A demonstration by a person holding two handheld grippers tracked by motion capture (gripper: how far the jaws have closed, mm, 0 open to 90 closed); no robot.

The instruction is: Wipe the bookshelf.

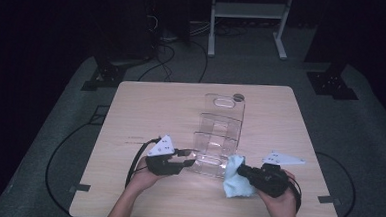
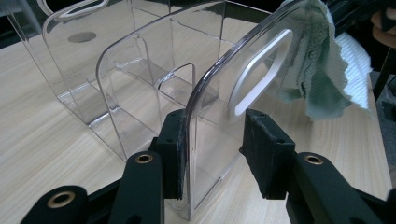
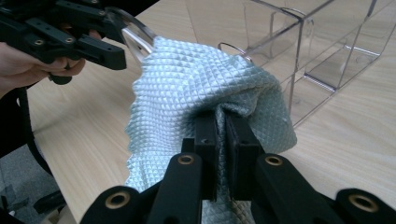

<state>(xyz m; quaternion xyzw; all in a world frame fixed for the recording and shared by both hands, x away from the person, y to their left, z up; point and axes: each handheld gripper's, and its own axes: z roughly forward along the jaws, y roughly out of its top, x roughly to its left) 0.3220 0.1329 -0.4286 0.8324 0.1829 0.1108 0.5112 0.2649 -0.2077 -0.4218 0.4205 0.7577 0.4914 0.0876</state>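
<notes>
The left gripper [image 2: 212, 154] clamps the near wall of the clear organizer [image 1: 218, 140], which stands near the bench's [image 1: 146, 101] front edge. The right gripper [image 3: 223, 140] pinches the cloth [image 3: 187, 93] against that wall. Best to hold the wall steady and wipe with light, even strokes. The organizer's compartments look empty.

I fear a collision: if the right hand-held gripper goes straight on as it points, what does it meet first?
Probably the clear organizer: the right hand-held gripper, shut on the cloth, would press the cloth against its near end.
</notes>
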